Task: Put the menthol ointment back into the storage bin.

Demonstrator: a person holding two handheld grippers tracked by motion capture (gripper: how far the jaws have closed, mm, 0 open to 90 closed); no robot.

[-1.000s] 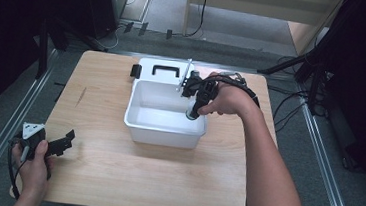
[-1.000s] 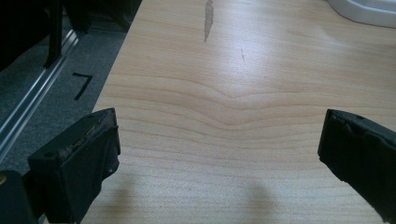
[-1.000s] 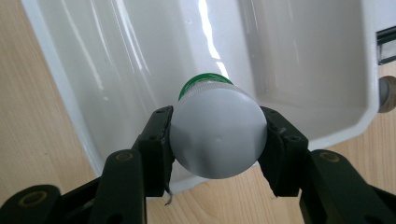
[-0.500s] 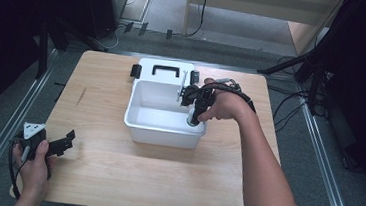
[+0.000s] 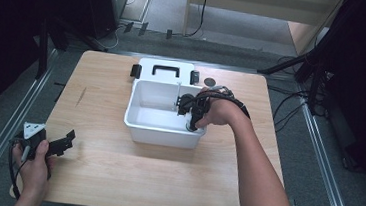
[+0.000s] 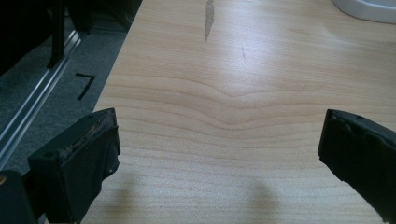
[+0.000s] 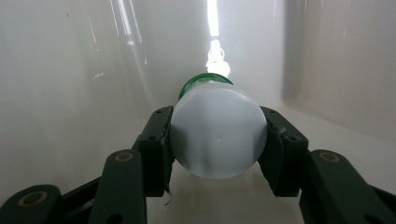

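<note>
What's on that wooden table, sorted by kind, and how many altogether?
White bin: 1
White lid with black handle: 1
White bottle with green cap, clamped in the right gripper: 1
Small dark round thing: 1
Total: 4

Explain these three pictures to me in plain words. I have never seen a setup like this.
A person sits at a wooden table, holding a hand-operated gripper in each hand. The high view looks down from above. The other two come from cameras riding on the grippers.

On the table stands a white bin, its lid lying behind it.

The left gripper rests near the table's front left corner; its view shows its fingers wide apart over bare wood.

The right gripper reaches down into the bin, shut on a small white bottle with a green band at its far end.
</note>
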